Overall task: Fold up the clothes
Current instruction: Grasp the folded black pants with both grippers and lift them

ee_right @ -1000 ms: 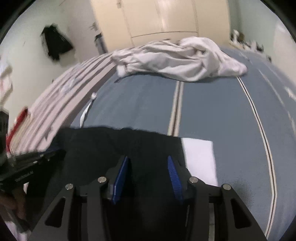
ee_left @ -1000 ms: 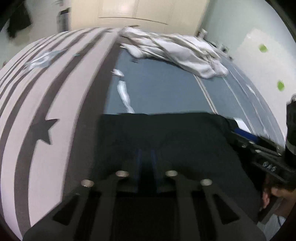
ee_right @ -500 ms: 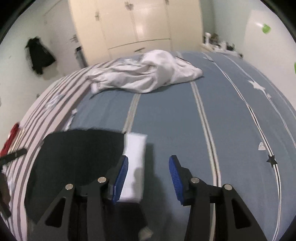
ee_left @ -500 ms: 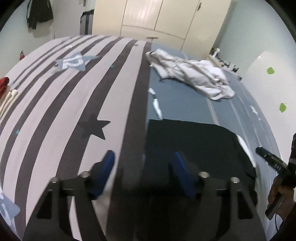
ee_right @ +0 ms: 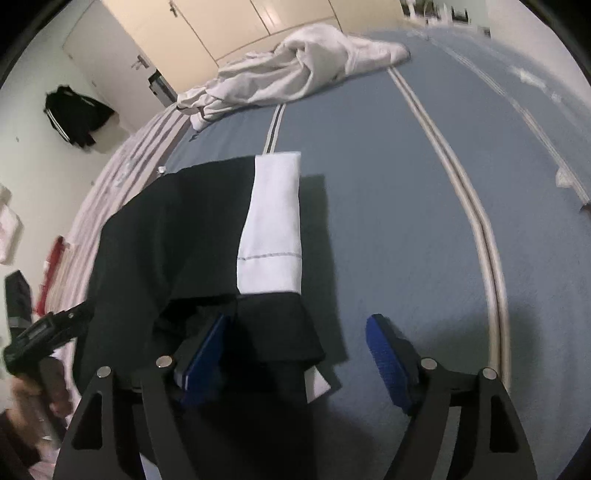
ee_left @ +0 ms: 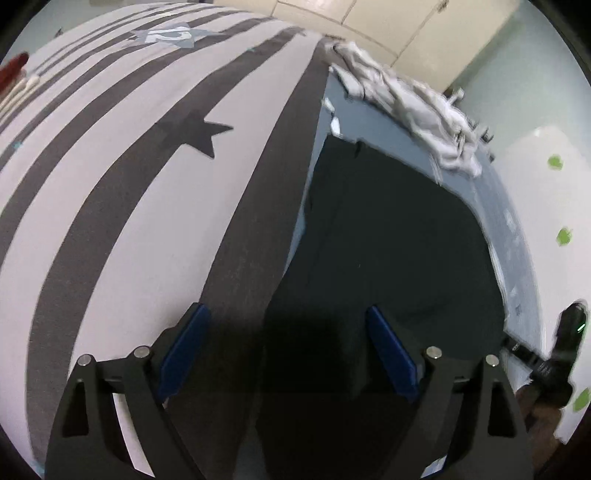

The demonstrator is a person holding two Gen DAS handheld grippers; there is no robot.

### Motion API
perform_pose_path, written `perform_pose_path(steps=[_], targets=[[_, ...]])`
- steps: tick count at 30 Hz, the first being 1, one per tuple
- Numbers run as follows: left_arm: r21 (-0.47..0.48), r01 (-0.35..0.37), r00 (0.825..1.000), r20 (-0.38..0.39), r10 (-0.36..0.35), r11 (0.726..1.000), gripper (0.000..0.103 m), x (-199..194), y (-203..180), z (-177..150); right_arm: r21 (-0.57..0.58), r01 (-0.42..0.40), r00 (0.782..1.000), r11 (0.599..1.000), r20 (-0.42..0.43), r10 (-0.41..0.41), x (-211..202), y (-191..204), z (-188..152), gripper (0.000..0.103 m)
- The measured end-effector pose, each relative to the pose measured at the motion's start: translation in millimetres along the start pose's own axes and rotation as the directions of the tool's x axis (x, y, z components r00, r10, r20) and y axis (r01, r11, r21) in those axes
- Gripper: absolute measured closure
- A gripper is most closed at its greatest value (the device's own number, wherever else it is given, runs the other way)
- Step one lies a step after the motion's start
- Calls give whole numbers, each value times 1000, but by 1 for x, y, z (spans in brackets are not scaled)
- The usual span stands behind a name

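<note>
A folded black garment [ee_left: 399, 251] with a white panel [ee_right: 273, 225] lies flat on the bed, across the seam between grey-striped and blue covers. My left gripper [ee_left: 291, 350] is open, low over the garment's near left corner, one blue pad over the striped cover and one over black cloth. My right gripper [ee_right: 299, 354] is open over the garment's near right corner, its left pad above the black hem, its right pad above bare blue cover. Neither holds cloth. The other gripper shows at the right edge of the left wrist view [ee_left: 554, 354] and at the left of the right wrist view [ee_right: 40, 336].
A crumpled white garment [ee_right: 295, 74] lies at the far end of the blue cover [ee_right: 406, 184]; it also shows in the left wrist view [ee_left: 417, 107]. The striped cover [ee_left: 147, 166] has a dark star. Cream wardrobe doors [ee_right: 236, 26] stand behind. A black jacket [ee_right: 77, 114] hangs on the wall.
Both grippers let go of the black garment, opened and drew back and up, then dropped low again over its near corners. The garment lies folded on the bed.
</note>
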State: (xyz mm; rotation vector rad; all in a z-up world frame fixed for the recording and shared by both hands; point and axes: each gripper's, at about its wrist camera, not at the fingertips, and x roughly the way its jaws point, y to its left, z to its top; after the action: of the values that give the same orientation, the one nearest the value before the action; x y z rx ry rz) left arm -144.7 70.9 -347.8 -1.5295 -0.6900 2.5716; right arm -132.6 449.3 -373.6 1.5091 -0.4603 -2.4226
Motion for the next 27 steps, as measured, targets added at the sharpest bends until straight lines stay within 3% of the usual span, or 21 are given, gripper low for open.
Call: perform_pose_path(steps=[5,12,16,19,22,27], targets=[[90,40,999,-37,-37,995,18,16,-23,-4,-35,-41,999,999,-27,40,6,2,-6,27],[114,60,997,-57,-53,992,18,28,-35,-10,-50,-63,997,997,-45,61,16,11,-2,20],[130,60,997,-56,-53,990,18,31,-38,-9,-54,-76,996,996,-58,73,21,17,1,8],[141,71,996,-59,-63,987,18,32,-44,-11,-57,-86,994,995,-68,82,25,21,4,8],[172,59,997,-56,-50,983,18,36,-51,-12,-57,-154,985,986,-91,149,22,24,2,10],[207,49,998,-53,-39,977,19,37,-53,-14,-89,-135,988,987,-90,127,26,33,-6,9]])
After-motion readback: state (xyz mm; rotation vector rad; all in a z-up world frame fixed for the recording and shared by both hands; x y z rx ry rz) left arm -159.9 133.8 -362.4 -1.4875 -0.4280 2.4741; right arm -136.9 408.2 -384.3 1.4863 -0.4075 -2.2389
